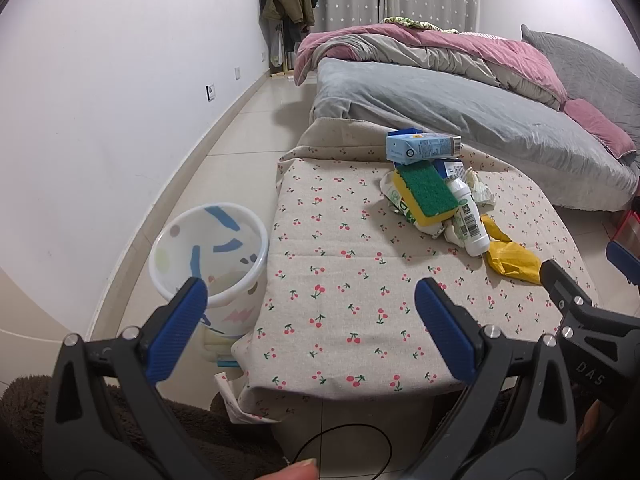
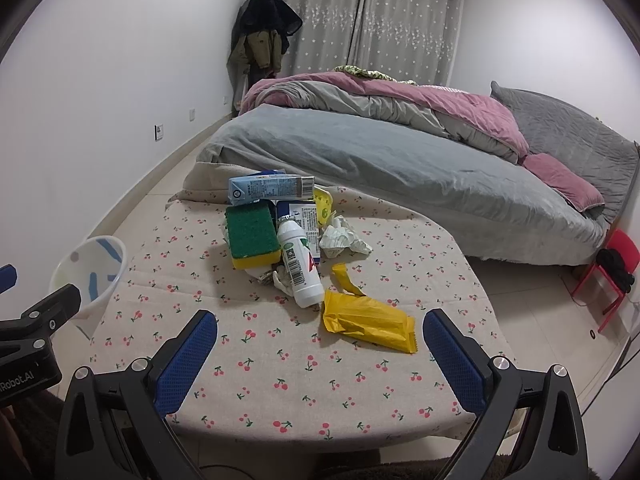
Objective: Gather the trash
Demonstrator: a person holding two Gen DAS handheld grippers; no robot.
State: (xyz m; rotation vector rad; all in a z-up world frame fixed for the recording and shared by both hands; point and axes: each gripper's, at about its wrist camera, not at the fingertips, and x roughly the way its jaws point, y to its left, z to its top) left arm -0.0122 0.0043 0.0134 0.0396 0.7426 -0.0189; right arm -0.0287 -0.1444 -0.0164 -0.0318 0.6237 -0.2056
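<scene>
Both tools are wide open and hold nothing: the left tool [image 1: 310, 312] hangs over the near edge of the bench [image 1: 360, 320], and the right tool [image 2: 320, 344] hangs over the same cherry cloth, aimed at the trash. The trash sits in a heap at the far side of the bench: a blue carton [image 2: 270, 189] on top, a green and yellow sponge [image 2: 252, 236], a white bottle [image 2: 300, 272], some crumpled paper [image 2: 342, 242], and a yellow wrapper [image 2: 368, 322] lying closest to the right tool. The white bin [image 1: 208, 252] stands on the floor just beside the left side of the bench. It looks like the very start, with no piece picked up yet. Next, I think the right tool should move forward, close on the yellow wrapper, and carry it over to the bin.
</scene>
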